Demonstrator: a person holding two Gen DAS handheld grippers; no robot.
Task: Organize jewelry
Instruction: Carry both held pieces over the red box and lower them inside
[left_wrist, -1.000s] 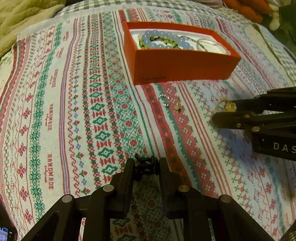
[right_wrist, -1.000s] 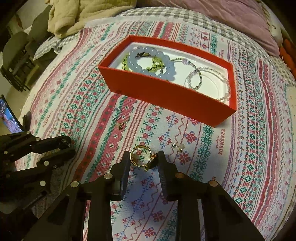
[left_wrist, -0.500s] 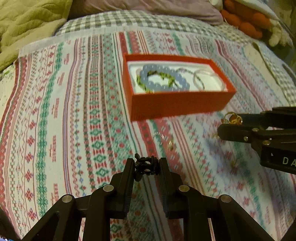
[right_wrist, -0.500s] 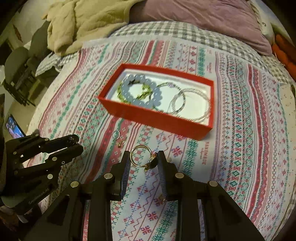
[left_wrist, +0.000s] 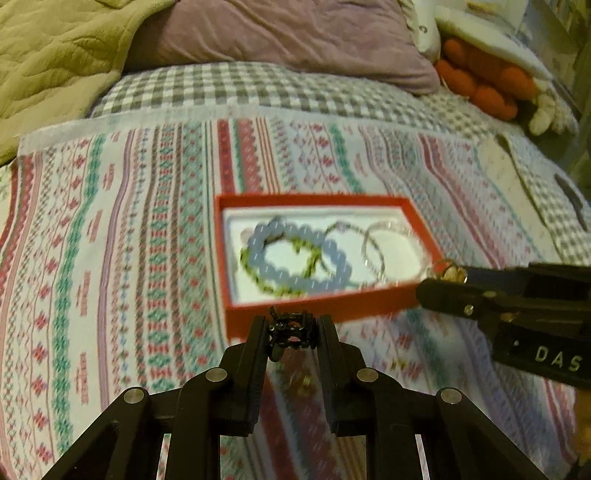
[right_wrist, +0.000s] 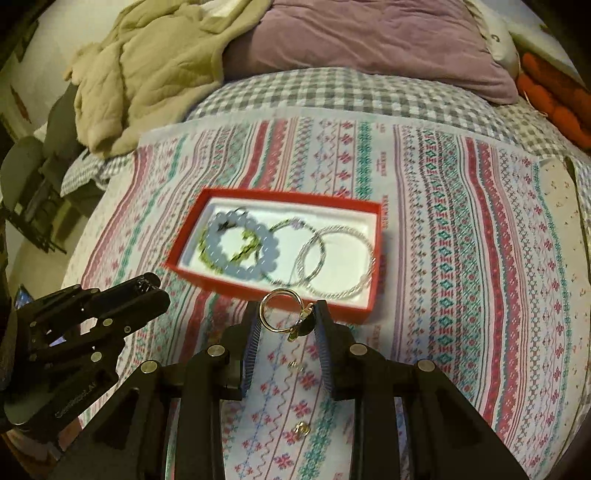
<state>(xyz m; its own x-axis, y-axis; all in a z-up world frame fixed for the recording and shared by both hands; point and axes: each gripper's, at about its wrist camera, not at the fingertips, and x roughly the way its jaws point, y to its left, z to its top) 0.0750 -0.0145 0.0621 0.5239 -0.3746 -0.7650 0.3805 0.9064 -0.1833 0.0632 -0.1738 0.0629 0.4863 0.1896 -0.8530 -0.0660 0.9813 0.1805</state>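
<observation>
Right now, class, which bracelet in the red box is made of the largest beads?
The pale blue bracelet at the left end of the red box; its round beads are far bigger than those of the green one or the thin clear ones.

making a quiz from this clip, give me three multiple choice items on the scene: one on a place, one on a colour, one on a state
1. Where do the bracelets lie?
A. in the box
B. on the pillow
C. on the cloth beside the box

2. What colour is the box?
A. blue
B. red
C. black

3. What is the right gripper doing?
A. hanging open with nothing in it
B. pressing on the box wall
C. pinching a gold ring

Key: 1 A, the bracelets sit on the white lining inside the box. 2 B, its walls are red in both views. 3 C, the right gripper has the gold ring clamped between its fingers, held above the cloth.
</observation>
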